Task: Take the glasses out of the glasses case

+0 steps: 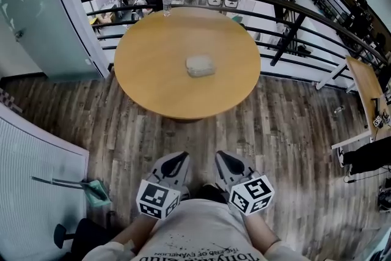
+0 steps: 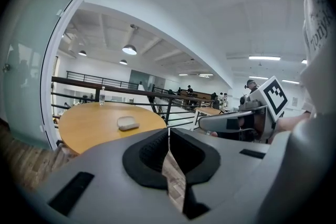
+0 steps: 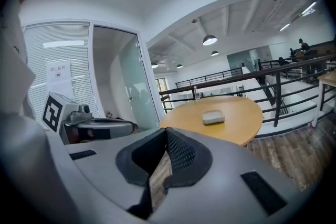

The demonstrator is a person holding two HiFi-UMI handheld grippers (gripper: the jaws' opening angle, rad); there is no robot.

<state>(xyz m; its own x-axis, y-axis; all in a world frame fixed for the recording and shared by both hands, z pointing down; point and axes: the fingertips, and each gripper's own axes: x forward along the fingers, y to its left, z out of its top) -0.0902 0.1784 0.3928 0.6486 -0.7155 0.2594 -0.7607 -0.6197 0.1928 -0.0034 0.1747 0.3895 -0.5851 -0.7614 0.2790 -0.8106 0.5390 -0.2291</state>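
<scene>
both left gripper (image 1: 181, 158) and right gripper (image 1: 220, 157), jaws together and empty, hang well short of the closed glasses case (image 1: 200, 65); reaching it likely comes next.

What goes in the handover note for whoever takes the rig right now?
Left tool: jaws together, holding nothing, held close to the body over the wood floor.
Right tool: the same, jaws together and empty, beside the left one.
Glasses case: lies closed near the middle of the round table, out ahead of both tools; the glasses are not visible. A bottle stands at the table's far edge.
Done: nothing, the case is untouched.
Left: step up to the table, steady and open the case, lift the glasses out.
</scene>
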